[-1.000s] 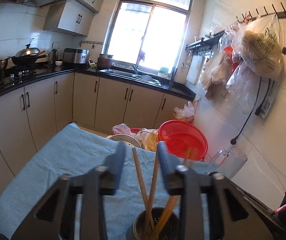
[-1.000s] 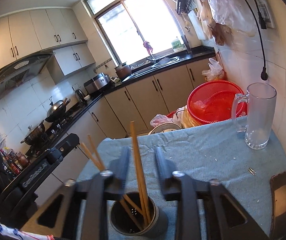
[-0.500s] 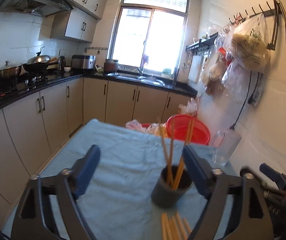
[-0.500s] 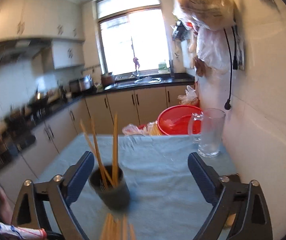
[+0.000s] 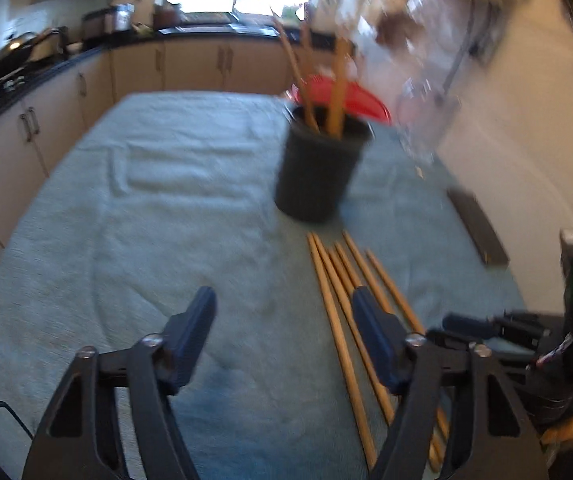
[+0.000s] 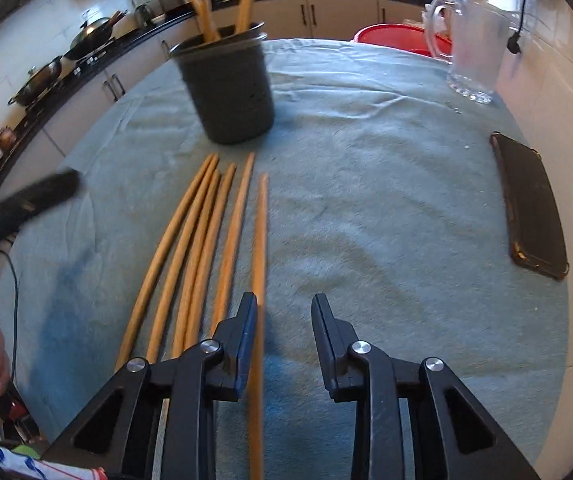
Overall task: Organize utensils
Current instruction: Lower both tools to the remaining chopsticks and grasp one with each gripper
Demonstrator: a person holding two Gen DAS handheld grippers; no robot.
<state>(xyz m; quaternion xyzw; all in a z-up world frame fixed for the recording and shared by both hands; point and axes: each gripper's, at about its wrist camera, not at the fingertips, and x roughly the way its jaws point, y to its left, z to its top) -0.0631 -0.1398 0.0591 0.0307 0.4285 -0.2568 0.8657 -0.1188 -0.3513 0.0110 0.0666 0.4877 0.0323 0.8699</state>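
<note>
My right hand-held gripper (image 6: 284,336) & left hand-held gripper (image 5: 284,332), both wide open w/ nothing held, hover over loose chopsticks (image 6: 206,248) lying before the holder (image 6: 228,88); a skewed pinch could scatter them off the bench (image 6: 386,200).

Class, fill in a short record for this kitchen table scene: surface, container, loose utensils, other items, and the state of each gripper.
surface: blue-grey cloth covering the table
container: dark holder, upright, with several chopsticks standing in it
loose utensils: six chopsticks lying side by side in front of the holder
other items: glass mug at the far right; dark phone near the right edge
left gripper: open, holding nothing
right gripper: open, over the rightmost chopstick
</note>
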